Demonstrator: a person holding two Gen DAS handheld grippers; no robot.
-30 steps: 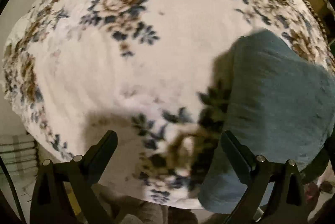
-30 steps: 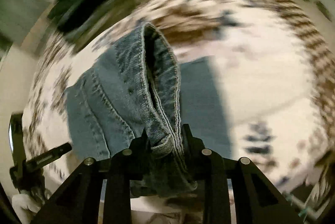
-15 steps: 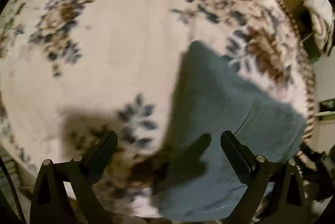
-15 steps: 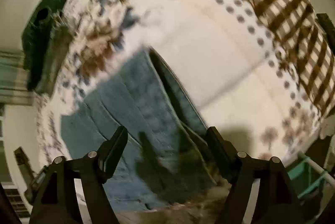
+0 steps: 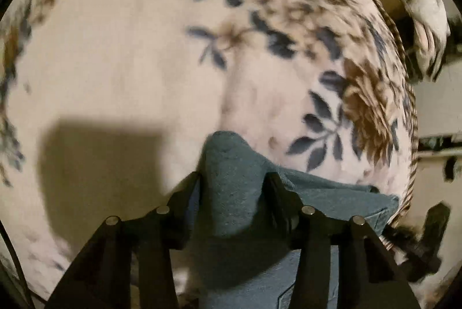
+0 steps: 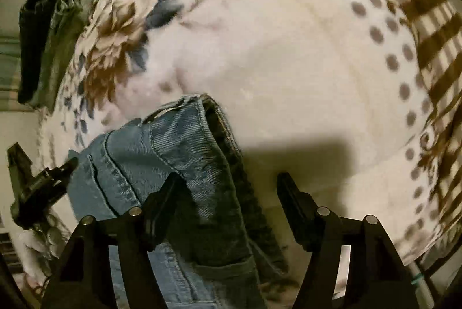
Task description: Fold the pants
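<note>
Left wrist: left gripper (image 5: 231, 187) pinches jeans (image 5: 231, 193) — right gripper (image 6: 228, 187) gapes; blanket (image 5: 115, 63) beneath.

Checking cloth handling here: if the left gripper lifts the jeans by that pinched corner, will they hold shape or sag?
Likely sag: the jeans already bunch into a soft peak between the left gripper fingers. Probably fairly heavy for cloth, given the thick stitched denim. Slipping seems unlikely, since the weave looks coarse.

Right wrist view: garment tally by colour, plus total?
Blue denim pants: 1
Black garment, at the bed's far edge: 1
Olive-grey garment, beside it: 1
Total: 3
</note>
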